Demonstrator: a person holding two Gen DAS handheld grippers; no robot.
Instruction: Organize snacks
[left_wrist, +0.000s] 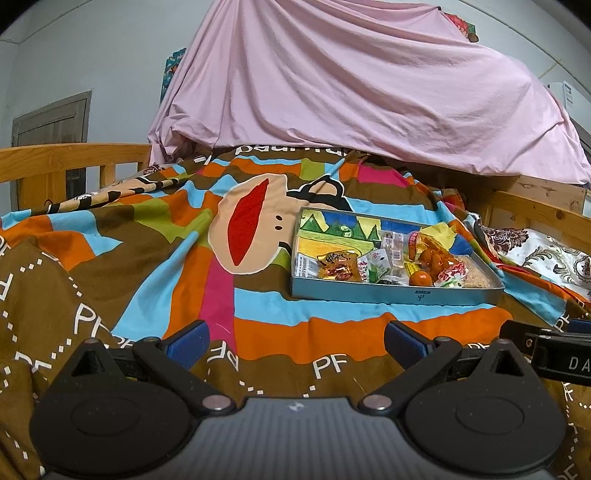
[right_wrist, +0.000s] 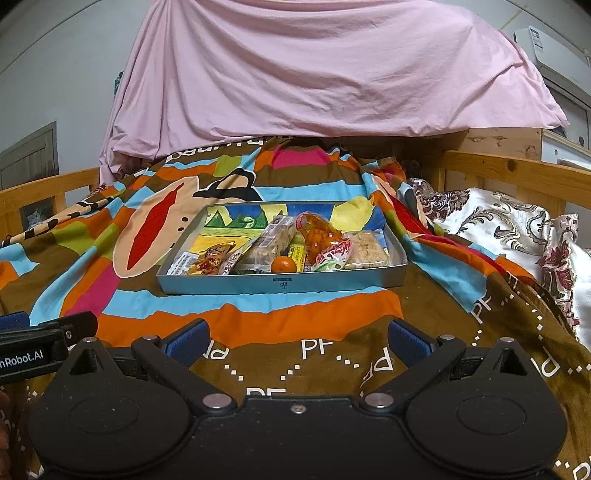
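Across the frame's middle spreads a striped cartoon bedspread, bearing a shallow grey box of wrapped snacks. Both black grippers, left and right, gape empty. Soft bedding could tip the small orange out.

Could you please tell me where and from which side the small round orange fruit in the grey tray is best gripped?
Grip the small round orange fruit across its middle, coming from above: the shallow grey tray wall fronts it and wrapped snacks crowd both sides. The open right claw sits nearest.
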